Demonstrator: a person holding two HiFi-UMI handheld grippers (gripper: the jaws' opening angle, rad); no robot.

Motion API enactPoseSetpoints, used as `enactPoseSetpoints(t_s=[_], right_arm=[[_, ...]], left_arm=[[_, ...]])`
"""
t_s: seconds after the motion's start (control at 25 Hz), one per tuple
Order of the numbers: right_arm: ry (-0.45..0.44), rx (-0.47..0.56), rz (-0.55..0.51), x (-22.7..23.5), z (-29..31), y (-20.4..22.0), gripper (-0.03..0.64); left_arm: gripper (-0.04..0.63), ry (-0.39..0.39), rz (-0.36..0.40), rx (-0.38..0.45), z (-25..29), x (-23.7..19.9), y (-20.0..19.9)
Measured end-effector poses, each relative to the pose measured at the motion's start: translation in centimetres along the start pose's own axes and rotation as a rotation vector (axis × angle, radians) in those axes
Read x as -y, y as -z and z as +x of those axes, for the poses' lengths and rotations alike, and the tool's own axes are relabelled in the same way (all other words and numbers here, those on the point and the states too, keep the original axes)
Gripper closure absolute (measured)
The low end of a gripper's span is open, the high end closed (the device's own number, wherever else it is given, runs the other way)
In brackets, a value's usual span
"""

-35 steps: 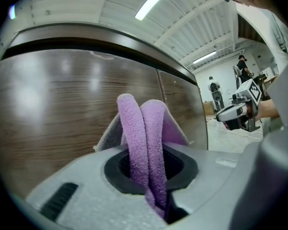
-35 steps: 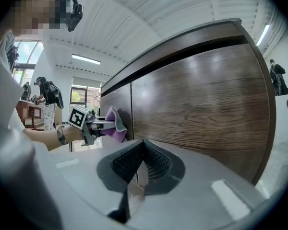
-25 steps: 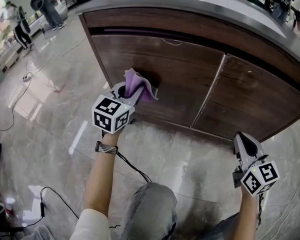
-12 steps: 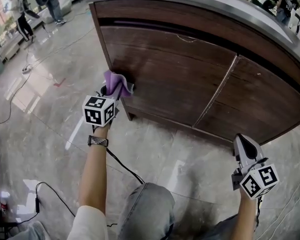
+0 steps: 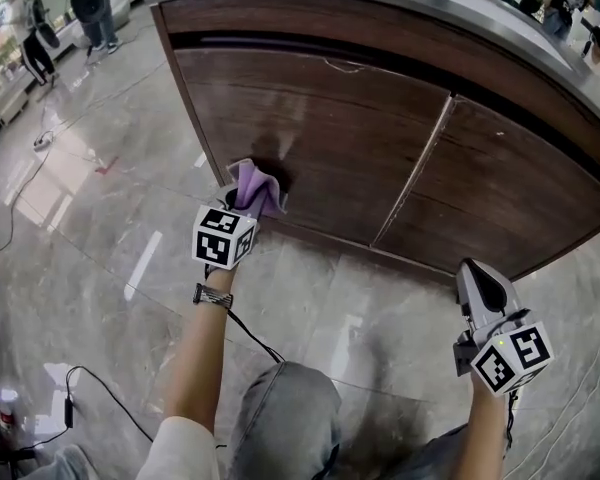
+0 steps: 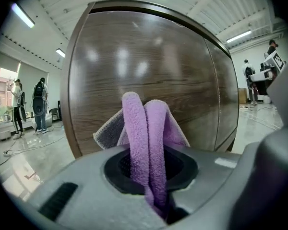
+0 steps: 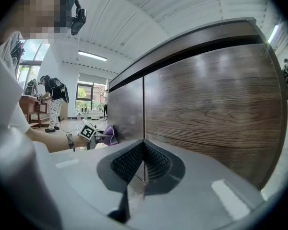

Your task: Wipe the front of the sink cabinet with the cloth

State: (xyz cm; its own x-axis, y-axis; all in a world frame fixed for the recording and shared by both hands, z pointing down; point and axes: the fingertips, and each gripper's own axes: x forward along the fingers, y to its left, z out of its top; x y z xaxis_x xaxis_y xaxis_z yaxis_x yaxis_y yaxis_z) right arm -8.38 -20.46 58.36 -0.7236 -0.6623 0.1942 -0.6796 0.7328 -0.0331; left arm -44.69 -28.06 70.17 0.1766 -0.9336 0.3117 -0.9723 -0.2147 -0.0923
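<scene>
Purple cloth (image 5: 255, 186) sticks up from your left gripper (image 5: 242, 206) in the head view. It lies against the lower left part of the dark wood sink cabinet (image 5: 380, 138), near the cabinet's left corner. Your right gripper (image 5: 483, 290) hangs low over the marble floor (image 5: 100, 258), well apart from the cloth, and points toward the right-hand door (image 5: 500, 198).

In the left gripper view, your jaws are clamped on the cloth's bunched middle. Two plush folds rise straight ahead of them, up against the wood-grain panel.

In the right gripper view, your jaws are pressed together with nothing between them, close to the cabinet front. The cloth shows small and far off to the left.
</scene>
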Motion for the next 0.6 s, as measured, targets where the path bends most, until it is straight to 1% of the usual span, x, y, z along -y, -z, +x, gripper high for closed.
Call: enactPoseSetpoints(t_s=[0.16, 0.36, 0.44, 0.56, 0.6], right_arm=[[-0.008, 0.015, 0.012, 0.4, -0.2, -0.3, 0.611], [-0.023, 0.021, 0.02, 0.1, -0.3, -0.3, 0.611], [-0.027, 0.025, 0.024, 0.0, -0.4, -0.5, 0.611], [-0.026, 0.028, 0.026, 0.0, -0.8, -0.7, 0.611], [-0.022, 0.028, 0.025, 0.0, -1.0, -0.7, 0.611]], left_arm=[[0.545, 0.063, 0.033, 0.01, 0.6, 3.9, -2.1], [0.545, 0.211, 0.054, 0.054, 1.5, 10.4, -5.1], [0.545, 0.252, 0.063, 0.068, 1.9, 12.4, -5.6], [0.545, 0.329, 0.056, 0.079, 2.8, 15.5, -5.3], [0.545, 0.355, 0.064, 0.081, 3.1, 16.7, -5.1]])
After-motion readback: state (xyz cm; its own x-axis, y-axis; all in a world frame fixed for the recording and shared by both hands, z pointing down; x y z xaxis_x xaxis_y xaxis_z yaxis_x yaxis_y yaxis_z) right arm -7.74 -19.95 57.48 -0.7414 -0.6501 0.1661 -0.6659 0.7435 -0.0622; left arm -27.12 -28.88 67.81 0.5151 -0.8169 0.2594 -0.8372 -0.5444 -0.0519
